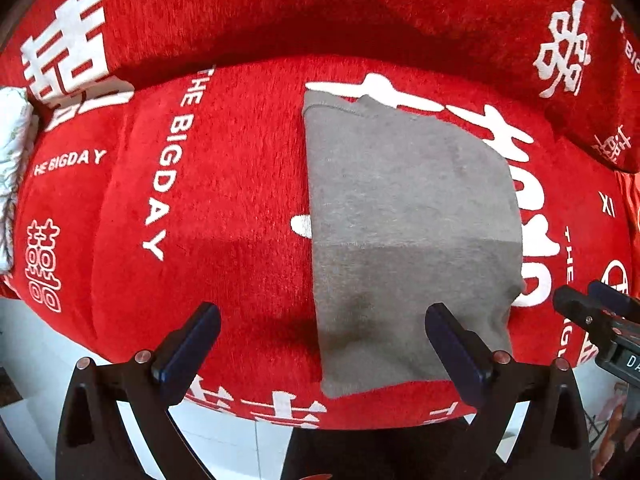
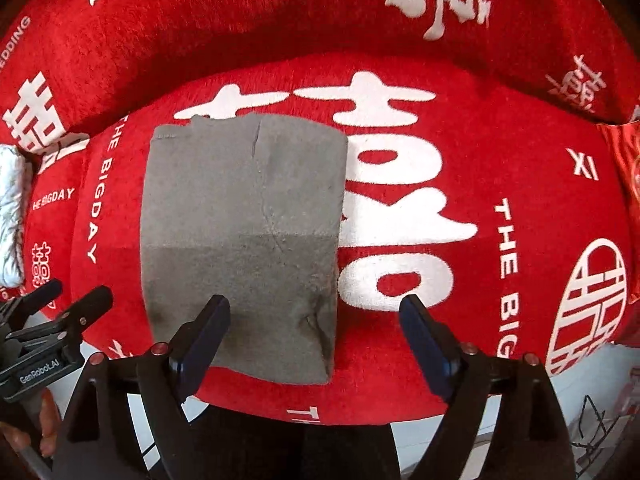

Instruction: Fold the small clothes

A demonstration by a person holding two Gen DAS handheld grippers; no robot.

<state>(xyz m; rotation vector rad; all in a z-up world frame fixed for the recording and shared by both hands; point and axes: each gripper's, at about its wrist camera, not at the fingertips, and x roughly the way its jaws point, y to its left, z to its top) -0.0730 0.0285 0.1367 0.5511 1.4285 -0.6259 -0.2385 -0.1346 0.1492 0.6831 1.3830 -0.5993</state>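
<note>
From the left wrist, the left gripper hangs wide open and empty above the grey garment, folded into a rectangle on the red printed sofa cover.

From the right wrist, the right gripper is likewise spread, holding nothing; this piece looks finished.

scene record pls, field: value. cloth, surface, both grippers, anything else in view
cloth: grey cloth, folded to a rough rectangle, lying flat
surface: red cover with white lettering, over a cushion
left gripper: open, above the cloth's near edge, nothing held
right gripper: open, above the cloth's near right corner, nothing held
contact: neither gripper touches the cloth
other: white fabric at the far left edge
fold state: looks done; layers underneath not visible
</note>
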